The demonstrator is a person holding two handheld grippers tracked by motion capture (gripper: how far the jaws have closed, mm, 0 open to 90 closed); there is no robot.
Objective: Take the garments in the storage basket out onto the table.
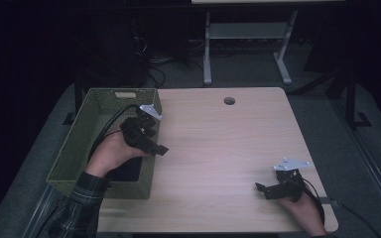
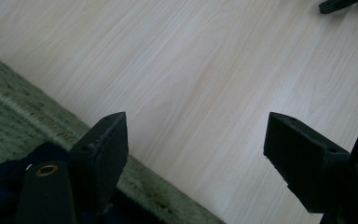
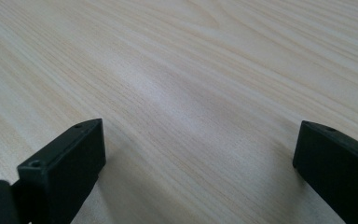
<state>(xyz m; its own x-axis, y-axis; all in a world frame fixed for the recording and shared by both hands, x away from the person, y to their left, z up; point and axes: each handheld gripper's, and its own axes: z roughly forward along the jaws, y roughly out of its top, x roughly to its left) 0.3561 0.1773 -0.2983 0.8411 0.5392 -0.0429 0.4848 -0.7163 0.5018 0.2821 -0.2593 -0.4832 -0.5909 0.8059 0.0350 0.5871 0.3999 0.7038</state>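
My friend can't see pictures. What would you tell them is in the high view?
A person's two hands each hold a black two-jaw gripper over a light wooden table. The left gripper hangs open at the rim of a green woven basket with dark cloth inside; the right gripper rests open near the table's front right corner.

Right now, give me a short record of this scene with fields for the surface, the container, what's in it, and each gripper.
surface: light wooden table, with a round cable hole near its far edge
container: green woven rectangular basket at the table's left edge
contents: a dark blue item lies inside; too dim to identify
left gripper: open, nothing between its jaws, above the basket's right rim
right gripper: open, nothing between its jaws, low over bare wood near the table's front right corner
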